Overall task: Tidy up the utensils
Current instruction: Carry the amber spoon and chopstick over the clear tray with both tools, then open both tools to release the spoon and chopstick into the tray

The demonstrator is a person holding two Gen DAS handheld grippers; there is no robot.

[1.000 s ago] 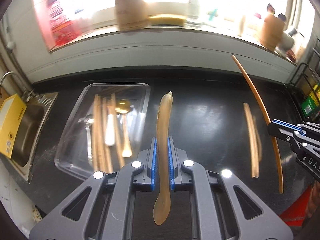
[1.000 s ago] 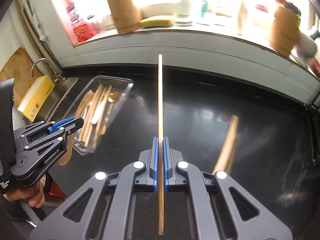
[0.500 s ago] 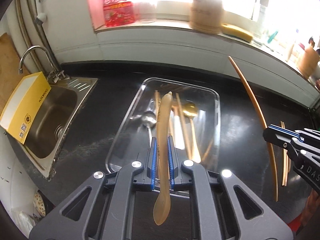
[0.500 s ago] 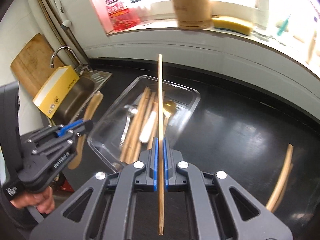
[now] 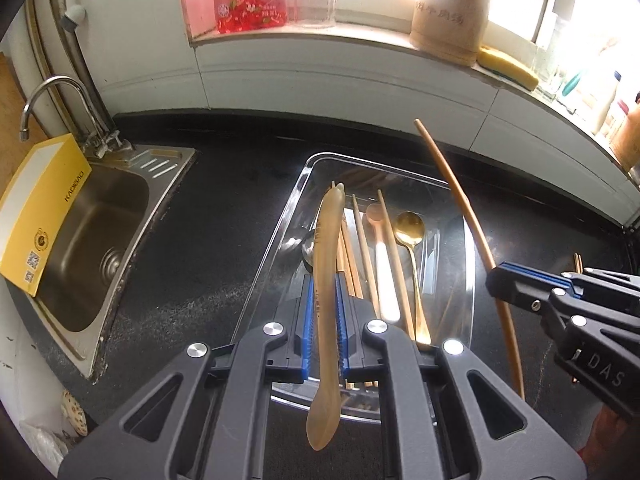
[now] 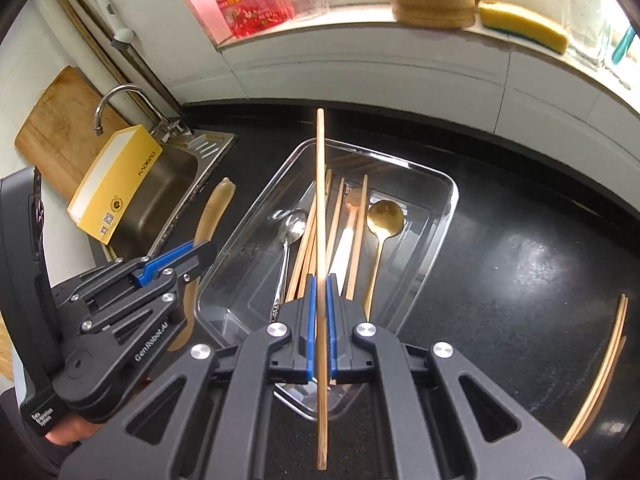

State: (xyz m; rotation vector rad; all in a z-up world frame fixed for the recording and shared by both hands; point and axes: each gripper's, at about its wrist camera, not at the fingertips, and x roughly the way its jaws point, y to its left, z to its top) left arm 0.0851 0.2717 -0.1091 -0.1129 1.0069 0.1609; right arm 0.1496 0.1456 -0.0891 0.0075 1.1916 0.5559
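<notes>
My left gripper (image 5: 323, 292) is shut on a tan translucent spoon (image 5: 326, 248) held lengthwise above the near end of a clear plastic tray (image 5: 468, 280). My right gripper (image 6: 320, 296) is shut on a wooden chopstick (image 6: 321, 200) held above the same tray (image 6: 444, 216). The tray holds several chopsticks (image 6: 308, 240), a silver spoon (image 6: 286, 240), a gold spoon (image 6: 382, 224) and a white-handled spoon (image 6: 346, 240). The right gripper (image 5: 500, 284) and its chopstick (image 5: 464, 204) show at the right of the left wrist view. The left gripper (image 6: 200, 254) shows at the left of the right wrist view.
A steel sink (image 5: 92, 240) with a tap (image 5: 60, 92) and a yellow box (image 5: 40, 208) lies left of the tray. Loose chopsticks (image 6: 604, 372) lie on the black counter (image 6: 520, 272) to the right. A windowsill with a wooden canister (image 5: 448, 12) and sponge (image 5: 508, 68) runs behind.
Both grippers have swung left from the open counter to above the tray, each still holding its utensil. The sink has come into view and the loose chopsticks now lie far right.
</notes>
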